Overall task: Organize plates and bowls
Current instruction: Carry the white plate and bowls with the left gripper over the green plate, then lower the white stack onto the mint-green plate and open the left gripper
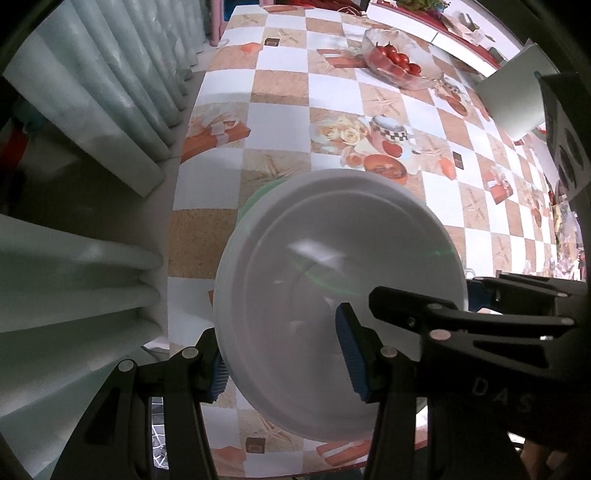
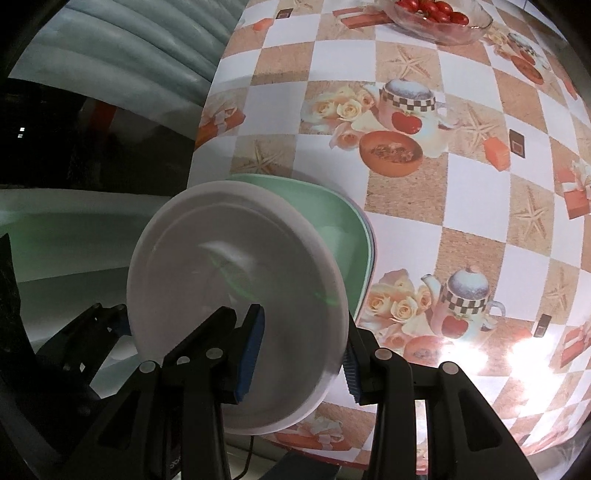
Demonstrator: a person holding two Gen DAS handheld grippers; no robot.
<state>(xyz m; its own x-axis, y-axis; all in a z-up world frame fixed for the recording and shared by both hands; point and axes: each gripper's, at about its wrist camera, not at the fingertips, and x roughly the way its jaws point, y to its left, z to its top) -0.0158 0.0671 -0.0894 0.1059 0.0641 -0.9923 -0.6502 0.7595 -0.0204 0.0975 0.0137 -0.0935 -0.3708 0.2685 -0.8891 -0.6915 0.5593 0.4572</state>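
Both claws, left claw [image 1: 291, 354] and right claw [image 2: 301, 347], are nearly closed on the rim of one shallow white plastic bowl [image 1: 332, 288], steadying it just above the mint-green plate [image 2: 332, 221] near the checkered counter [image 2: 461, 184] edge, likely for stacking

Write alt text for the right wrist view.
A white plate is clamped at its rim by the right gripper, above a green plate near the edge of a checkered tablecloth. A glass bowl of cherry tomatoes sits at the far side.
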